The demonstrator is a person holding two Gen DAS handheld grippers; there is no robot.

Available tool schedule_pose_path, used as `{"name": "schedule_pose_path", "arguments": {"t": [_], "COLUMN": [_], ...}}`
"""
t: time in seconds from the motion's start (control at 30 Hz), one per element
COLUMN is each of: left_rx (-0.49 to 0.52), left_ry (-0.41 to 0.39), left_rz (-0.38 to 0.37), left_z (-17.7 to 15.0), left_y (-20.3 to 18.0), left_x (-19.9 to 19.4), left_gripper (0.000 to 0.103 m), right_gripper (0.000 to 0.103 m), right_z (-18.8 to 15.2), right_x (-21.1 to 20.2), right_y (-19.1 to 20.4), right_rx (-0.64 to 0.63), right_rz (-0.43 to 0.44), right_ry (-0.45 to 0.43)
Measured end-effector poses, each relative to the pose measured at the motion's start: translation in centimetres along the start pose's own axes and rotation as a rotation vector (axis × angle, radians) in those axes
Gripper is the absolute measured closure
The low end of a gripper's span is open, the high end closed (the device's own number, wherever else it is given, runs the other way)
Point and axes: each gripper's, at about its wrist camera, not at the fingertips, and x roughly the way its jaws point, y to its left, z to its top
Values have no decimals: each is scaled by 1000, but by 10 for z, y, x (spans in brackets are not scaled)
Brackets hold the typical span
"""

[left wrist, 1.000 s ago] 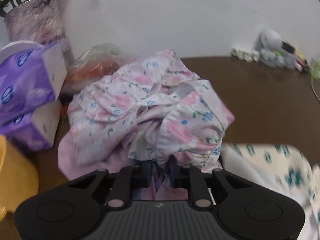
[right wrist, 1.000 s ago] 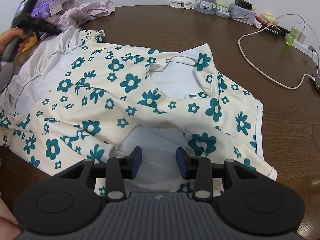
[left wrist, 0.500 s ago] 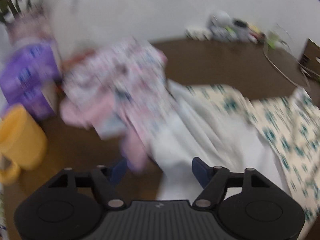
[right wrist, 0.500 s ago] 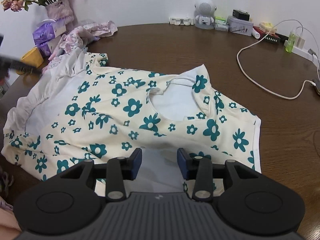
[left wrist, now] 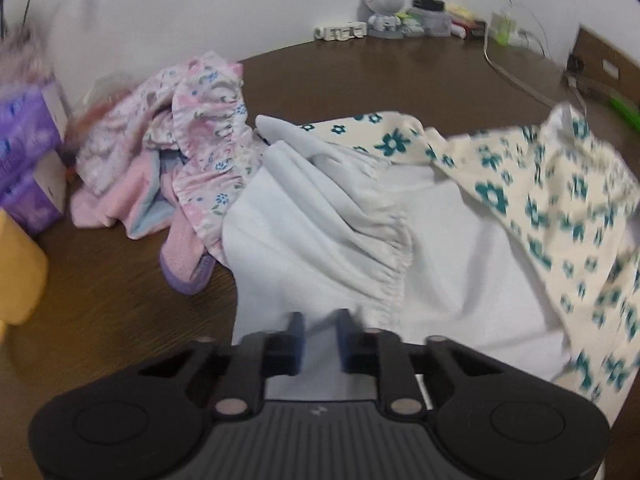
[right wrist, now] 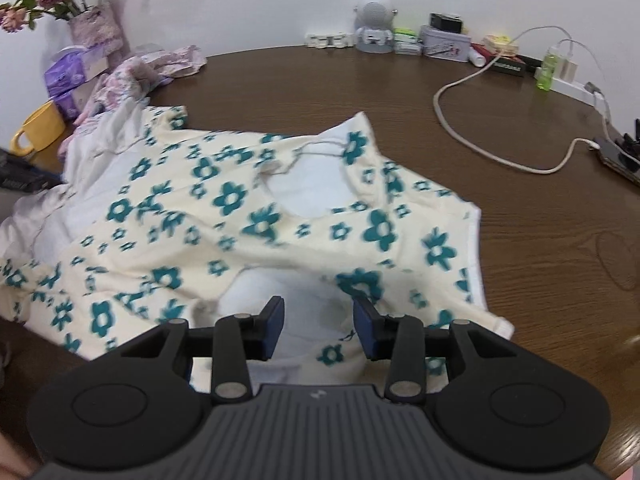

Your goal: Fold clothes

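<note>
A cream garment with teal flowers (right wrist: 240, 208) lies spread on the brown table (right wrist: 540, 240), its white inside showing at the neck and hem. In the left wrist view its white gathered part (left wrist: 340, 220) lies just ahead, the flowered part (left wrist: 560, 200) to the right. My left gripper (left wrist: 320, 332) has its blue pads drawn close with white cloth between them, at the garment's left edge. My right gripper (right wrist: 318, 320) stands open over the white inside at the near edge, touching nothing. A crumpled pink floral pile (left wrist: 192, 128) lies beside the garment's left end.
Purple tissue packs (right wrist: 68, 76), a yellow mug (right wrist: 40, 128) and a flower vase (right wrist: 96, 28) stand at the far left. A white cable (right wrist: 480, 152) loops across the right side. A robot figurine (right wrist: 374, 24) and small boxes line the back wall.
My left gripper let go of the pink pile, swung right with its jaws wide, then narrowed them on the white cloth. The right gripper drew back slightly and stayed open.
</note>
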Motion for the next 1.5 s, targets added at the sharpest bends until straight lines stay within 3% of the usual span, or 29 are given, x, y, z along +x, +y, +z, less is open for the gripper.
{"name": "schedule_pose_path", "arguments": {"t": [0.1,0.13,0.3,0.47,0.57,0.63,0.67,0.73,0.8,0.83,0.87,1.03,1.1,1.13,1.17,1.23,1.37,1.5], "left_rx": [26,25,24,32,14,0,-11,-52,-86,-96,-115,-210,-237,-246,-238,-230,-157,-185], "left_ry": [-7,-10,-26,-33,-16,2,9,-32,-100,-123,-140,-74,4,40,56,67,26,-41], "left_rz": [80,96,164,246,251,216,188,159,179,184,184,104,91,91,80,62,102,99], "left_z": [-19,-26,-62,-90,-102,-103,-102,-91,-72,-62,-50,2,10,11,11,5,-15,-57], "left_y": [-10,-11,-19,-42,-50,-49,-47,-36,-20,-12,-2,41,50,52,52,50,34,15], "left_x": [-11,-15,-39,-59,-71,-79,-83,-92,-100,-99,-95,-43,-17,-7,0,1,-22,-69], "left_gripper": [99,103,103,103,103,103,95,91,78,58,45,43,45,53,73,102,103,103], "right_gripper": [64,64,64,61,61,61,61,61,60,60,60,59,59,59,59,59,59,59], "right_z": [4,8,18,29,41,47,49,51,52,51,50,38,31,28,25,22,24,25], "right_x": [-2,-4,-7,13,29,35,37,39,39,39,40,35,31,29,28,27,33,39], "right_y": [-7,-8,-5,7,14,19,25,31,36,36,35,21,14,12,10,8,7,11], "right_rx": [9,2,-37,-85,-97,-113,-129,-148,-159,-160,-156,-102,-82,-75,-70,-68,-65,-78], "right_rz": [-16,-24,-16,14,50,75,86,99,108,105,101,83,80,77,74,71,68,72], "right_ry": [-12,-24,-47,-25,-13,-7,-8,-14,-19,-19,-16,-5,-5,-5,-4,0,7,16]}}
